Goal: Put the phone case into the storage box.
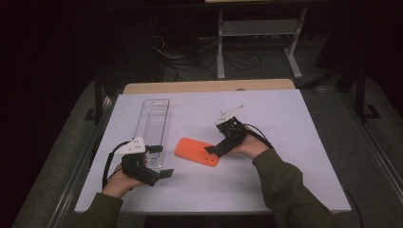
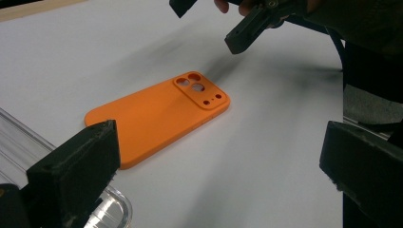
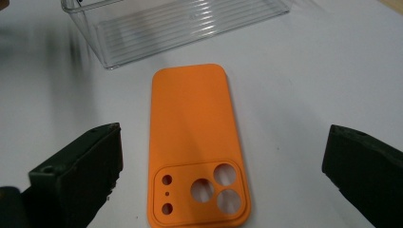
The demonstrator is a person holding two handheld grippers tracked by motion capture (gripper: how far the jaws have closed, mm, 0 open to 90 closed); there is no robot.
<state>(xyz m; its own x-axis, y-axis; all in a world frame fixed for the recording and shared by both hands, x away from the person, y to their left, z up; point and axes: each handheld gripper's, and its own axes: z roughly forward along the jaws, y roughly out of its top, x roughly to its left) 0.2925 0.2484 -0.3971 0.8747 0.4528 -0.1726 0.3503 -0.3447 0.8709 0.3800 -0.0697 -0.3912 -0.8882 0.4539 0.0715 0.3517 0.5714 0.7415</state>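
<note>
The high view looks forward and down over the whole white table (image 1: 285,123) from the person's side, while both gripper views sit low and close, facing each other across the orange phone case (image 1: 196,151), which all three views share.

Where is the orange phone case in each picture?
High view: the orange phone case lies flat in the middle of the white table, under the tip of the right gripper.
Left gripper view: it lies left of centre, with its camera holes at the far right end.
Right gripper view: it lies in the middle, with its camera holes nearest.
Shared landmark: the clear plastic tray beside it.
</note>
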